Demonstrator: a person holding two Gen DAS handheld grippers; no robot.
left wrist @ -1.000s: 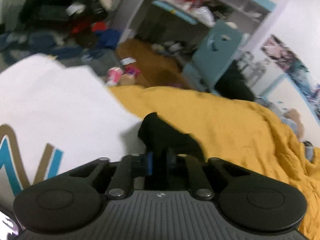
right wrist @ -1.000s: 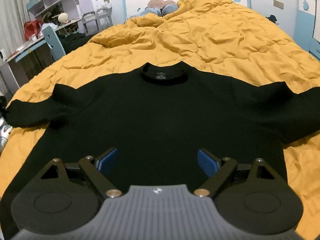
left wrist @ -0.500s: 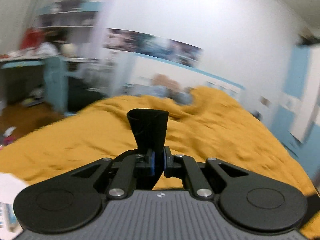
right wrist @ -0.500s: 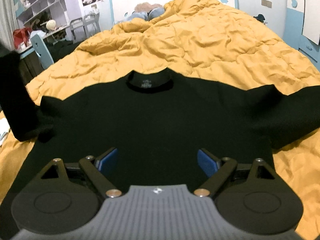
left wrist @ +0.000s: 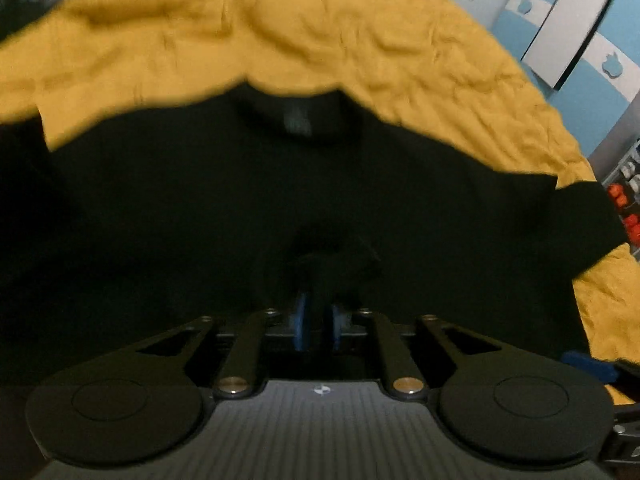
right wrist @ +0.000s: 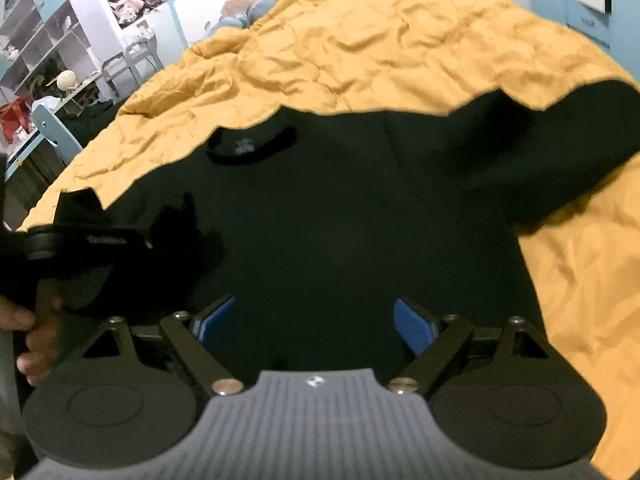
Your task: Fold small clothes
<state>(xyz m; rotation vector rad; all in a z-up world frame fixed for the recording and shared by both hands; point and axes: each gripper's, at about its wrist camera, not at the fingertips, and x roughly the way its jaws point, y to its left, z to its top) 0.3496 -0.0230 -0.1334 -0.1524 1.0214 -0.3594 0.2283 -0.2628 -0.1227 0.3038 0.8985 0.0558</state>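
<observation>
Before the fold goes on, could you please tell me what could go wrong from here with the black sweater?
1. The jaws of the left hand-held gripper have just been opening with the sleeve cuff between them, bunched over the body of the sweater; it may land in a lump rather than flat.
2. The right sleeve lies spread out onto the wrinkled duvet, unfolded; the open right hand-held gripper hovers near the hem, so the fold could end lopsided.

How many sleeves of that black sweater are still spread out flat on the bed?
1. The sleeve on the right lies out on the yellow bedspread. The other sleeve is folded over the sweater, between the left gripper pads.
</observation>
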